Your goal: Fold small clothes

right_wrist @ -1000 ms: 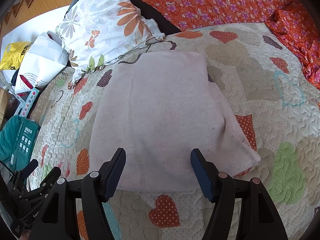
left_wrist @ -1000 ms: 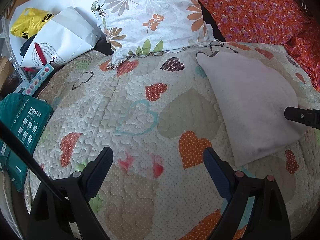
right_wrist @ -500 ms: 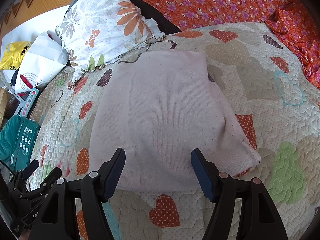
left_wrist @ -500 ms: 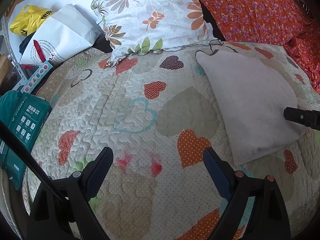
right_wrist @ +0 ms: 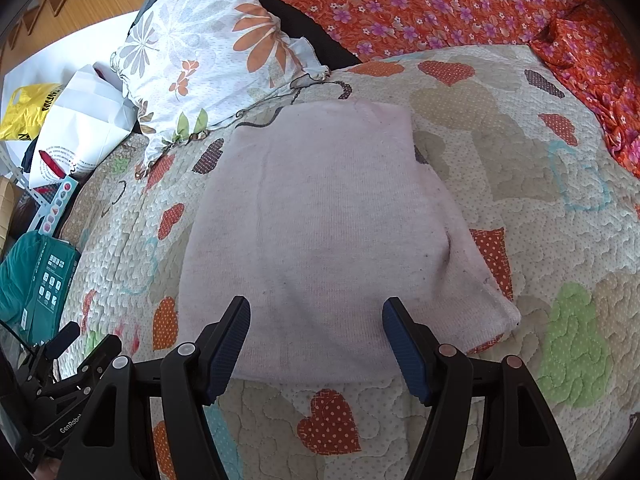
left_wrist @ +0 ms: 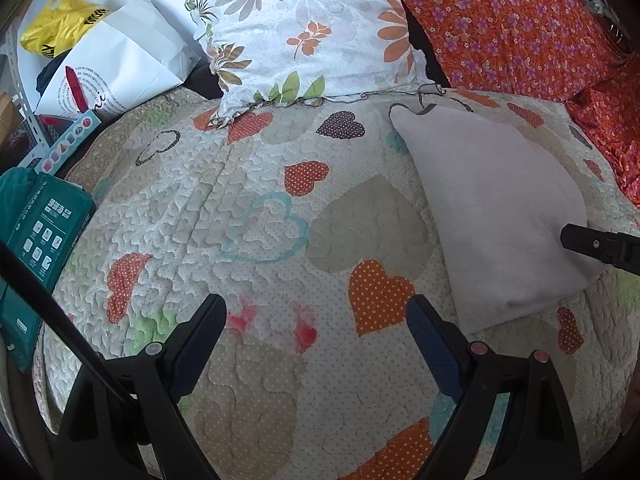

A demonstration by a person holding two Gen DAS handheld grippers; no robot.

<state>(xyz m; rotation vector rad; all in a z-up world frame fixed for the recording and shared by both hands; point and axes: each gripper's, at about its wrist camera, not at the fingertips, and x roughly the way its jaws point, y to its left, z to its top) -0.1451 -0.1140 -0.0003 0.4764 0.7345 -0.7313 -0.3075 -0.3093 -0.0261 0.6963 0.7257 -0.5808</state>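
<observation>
A pale pink folded garment (right_wrist: pixel 328 236) lies flat on the heart-patterned quilt (right_wrist: pixel 520 184). My right gripper (right_wrist: pixel 316 332) is open and empty, its tips just above the garment's near edge. In the left wrist view the garment (left_wrist: pixel 492 216) lies to the right. My left gripper (left_wrist: pixel 316 320) is open and empty over bare quilt (left_wrist: pixel 240 216), left of the garment. One right gripper finger (left_wrist: pixel 588 242) shows over the garment's right side. The left gripper also shows at the lower left of the right wrist view (right_wrist: pixel 76 344).
A floral pillow (left_wrist: pixel 308 28) and an orange flowered blanket (left_wrist: pixel 508 24) lie at the back. A white paper bag (left_wrist: pixel 116 68), a yellow bag (left_wrist: pixel 60 32) and a teal box (left_wrist: pixel 36 236) sit off the bed's left side.
Almost nothing has changed. The left wrist view has shifted very slightly. Both grippers stay open and the garment has not moved.
</observation>
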